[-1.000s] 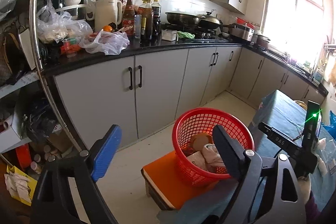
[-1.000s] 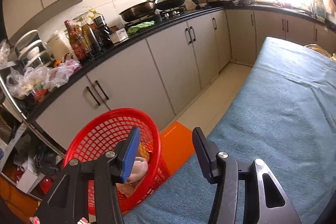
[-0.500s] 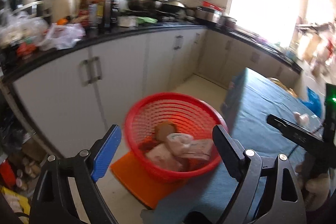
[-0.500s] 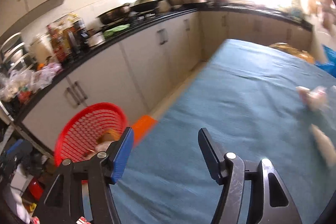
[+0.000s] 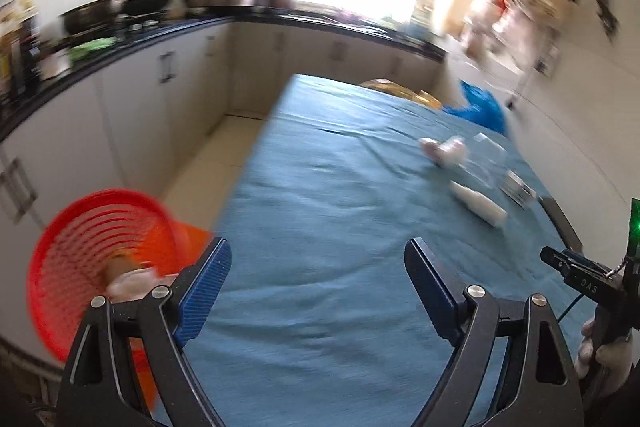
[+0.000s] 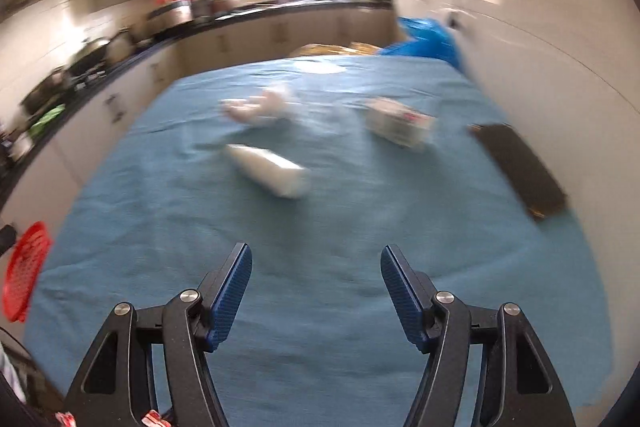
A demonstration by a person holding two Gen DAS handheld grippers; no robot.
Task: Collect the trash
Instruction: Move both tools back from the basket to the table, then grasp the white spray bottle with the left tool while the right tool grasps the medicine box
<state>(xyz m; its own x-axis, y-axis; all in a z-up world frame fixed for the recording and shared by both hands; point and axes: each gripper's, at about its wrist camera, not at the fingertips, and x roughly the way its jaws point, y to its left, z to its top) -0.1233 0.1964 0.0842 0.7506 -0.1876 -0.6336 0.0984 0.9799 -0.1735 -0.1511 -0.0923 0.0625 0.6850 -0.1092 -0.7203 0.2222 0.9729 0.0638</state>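
A red mesh basket (image 5: pixel 92 267) with trash inside stands at the table's left edge; it also shows in the right wrist view (image 6: pixel 24 267). On the blue tablecloth (image 6: pixel 320 227) lie a white bottle (image 6: pixel 268 169), a crumpled white wrapper (image 6: pixel 260 107) and a small white box (image 6: pixel 400 125). The left wrist view shows the bottle (image 5: pixel 478 205) and wrapper (image 5: pixel 444 151) at the far right. My left gripper (image 5: pixel 318 287) is open and empty over the cloth. My right gripper (image 6: pixel 316 287) is open and empty, short of the bottle.
A dark flat phone-like object (image 6: pixel 520 171) lies near the wall on the right. A blue plastic bag (image 6: pixel 424 41) sits at the table's far end. Kitchen cabinets and a cluttered black counter (image 5: pixel 120 39) run along the left. An orange stool (image 5: pixel 180 239) is under the basket.
Both grippers have swung right, away from the basket and toward the table. The basket moved to the left edge of both views. The bottle, wrapper and box came into view.
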